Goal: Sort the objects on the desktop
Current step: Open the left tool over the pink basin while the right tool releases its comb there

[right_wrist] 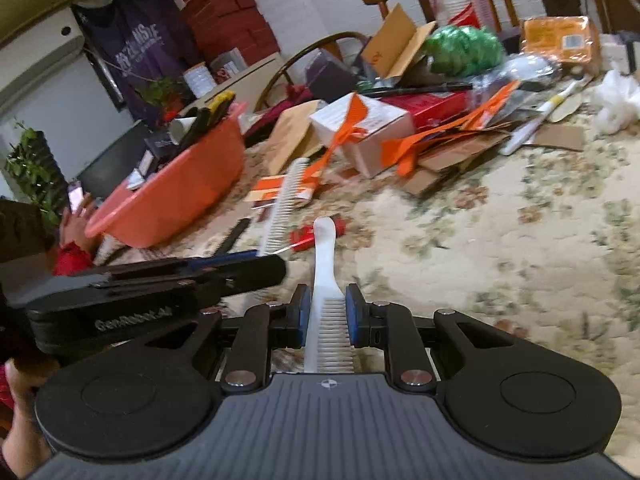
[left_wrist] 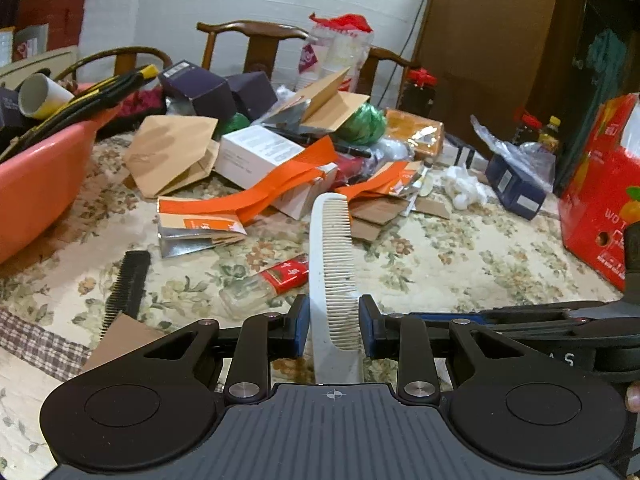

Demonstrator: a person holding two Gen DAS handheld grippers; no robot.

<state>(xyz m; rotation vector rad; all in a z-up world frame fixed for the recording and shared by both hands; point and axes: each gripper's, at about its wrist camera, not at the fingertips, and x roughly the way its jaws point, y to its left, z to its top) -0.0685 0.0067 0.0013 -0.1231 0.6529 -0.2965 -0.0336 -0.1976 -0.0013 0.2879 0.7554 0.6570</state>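
Floral tablecloth (left_wrist: 460,248) under cardboard litter; coral basin (left_wrist: 36,184); wooden chairs (left_wrist: 256,44) behind

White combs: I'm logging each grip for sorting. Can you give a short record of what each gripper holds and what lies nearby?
left gripper: shut on white comb, teeth facing right
right gripper: shut on second white comb, handle pointing forward
black comb: flat on floral tablecloth
pink basin: holds clutter
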